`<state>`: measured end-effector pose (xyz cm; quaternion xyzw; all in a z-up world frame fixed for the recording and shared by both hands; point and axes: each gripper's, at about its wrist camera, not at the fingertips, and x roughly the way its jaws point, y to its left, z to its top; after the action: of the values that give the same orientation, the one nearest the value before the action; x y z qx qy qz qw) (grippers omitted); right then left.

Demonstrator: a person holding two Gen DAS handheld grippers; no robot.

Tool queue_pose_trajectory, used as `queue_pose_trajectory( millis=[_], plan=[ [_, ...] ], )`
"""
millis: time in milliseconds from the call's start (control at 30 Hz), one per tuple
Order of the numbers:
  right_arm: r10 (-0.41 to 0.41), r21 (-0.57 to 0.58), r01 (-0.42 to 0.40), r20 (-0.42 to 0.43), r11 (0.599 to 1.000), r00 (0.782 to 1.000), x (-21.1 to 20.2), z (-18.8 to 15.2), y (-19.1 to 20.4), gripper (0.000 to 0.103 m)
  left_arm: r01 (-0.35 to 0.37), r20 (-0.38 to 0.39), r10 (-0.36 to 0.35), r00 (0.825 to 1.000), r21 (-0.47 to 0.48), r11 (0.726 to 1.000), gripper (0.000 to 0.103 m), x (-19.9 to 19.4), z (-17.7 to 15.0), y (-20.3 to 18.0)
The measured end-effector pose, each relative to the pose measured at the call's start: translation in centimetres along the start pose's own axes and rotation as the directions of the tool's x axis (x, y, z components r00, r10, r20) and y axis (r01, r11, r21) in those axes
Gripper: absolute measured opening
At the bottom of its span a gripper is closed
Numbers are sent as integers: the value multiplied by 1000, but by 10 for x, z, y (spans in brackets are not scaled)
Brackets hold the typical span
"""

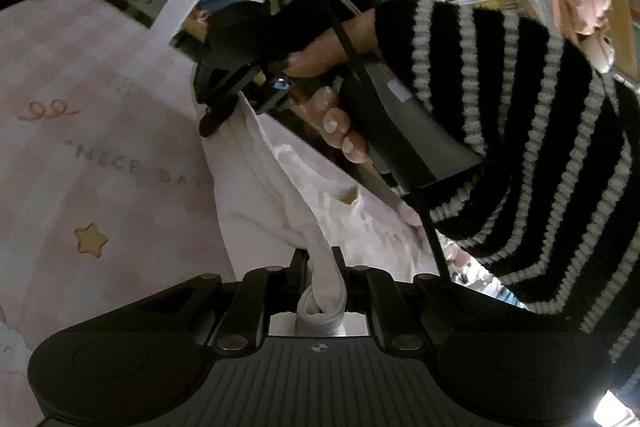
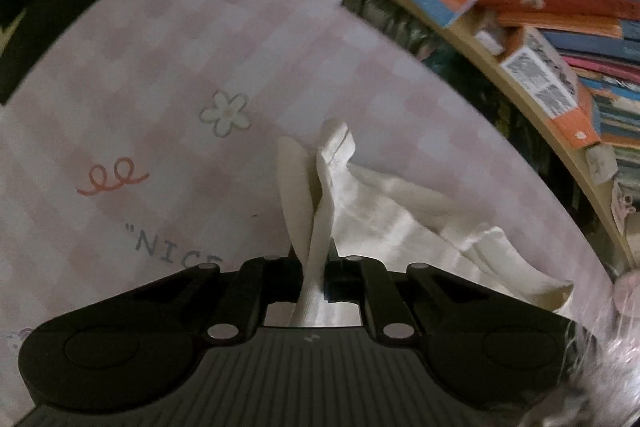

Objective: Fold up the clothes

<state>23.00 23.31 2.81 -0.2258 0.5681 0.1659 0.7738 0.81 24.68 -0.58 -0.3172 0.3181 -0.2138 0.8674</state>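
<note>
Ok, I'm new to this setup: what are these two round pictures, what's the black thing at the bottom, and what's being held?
Each picture comes from a fisheye camera on a hand-held two-finger gripper, looking forward along its fingers. The black shape at the bottom is that gripper's own body. In the left wrist view, the left gripper is shut on a white garment. Across from it you see a person's hand, in a striped sleeve, holding the right gripper, which pinches the same garment. The cloth trails onto a pink checked tablecloth. Books sit on shelves behind.

White garment (image 2: 384, 215) in right tool (image 2: 318, 267), over pink checked cloth (image 2: 160, 75).
</note>
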Motion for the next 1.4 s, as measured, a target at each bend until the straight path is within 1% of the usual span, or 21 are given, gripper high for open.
queue_pose_trajectory(
  millis=[100, 333, 600, 733, 900, 1100, 1233, 1400],
  plan=[
    [5, 22, -6, 36, 1000, 999, -14, -4, -19, 8, 18, 8, -19, 1000, 23, 1000, 9, -2, -1, -10],
    [38, 66, -46, 111, 997, 993, -41, -37, -75, 8, 45, -2, -45, 999, 118, 992, 9, 11, -5, -47],
    [72, 111, -96, 197, 989, 978, -70, -76, -140, 8, 39, -20, -36, 999, 199, 979, 9, 30, -15, -101],
    [98, 115, -130, 249, 985, 964, -81, -102, -179, 7, 27, -30, -21, 999, 223, 975, 9, 46, -20, -133],
    [139, 108, -184, 328, 977, 934, -92, -138, -235, 8, 0, -42, 12, 999, 268, 964, 9, 72, -35, -173],
    [182, 134, -250, 382, 959, 906, -86, -182, -300, 7, -22, -83, 50, 995, 314, 949, 9, 109, -60, -215],
    [211, 175, -297, 388, 939, 897, -69, -215, -335, 8, -43, -140, 97, 985, 350, 936, 9, 134, -79, -224],
    [229, 253, -338, 379, 907, 897, -36, -258, -366, 8, -66, -207, 158, 966, 395, 916, 9, 165, -103, -235]
  ],
)
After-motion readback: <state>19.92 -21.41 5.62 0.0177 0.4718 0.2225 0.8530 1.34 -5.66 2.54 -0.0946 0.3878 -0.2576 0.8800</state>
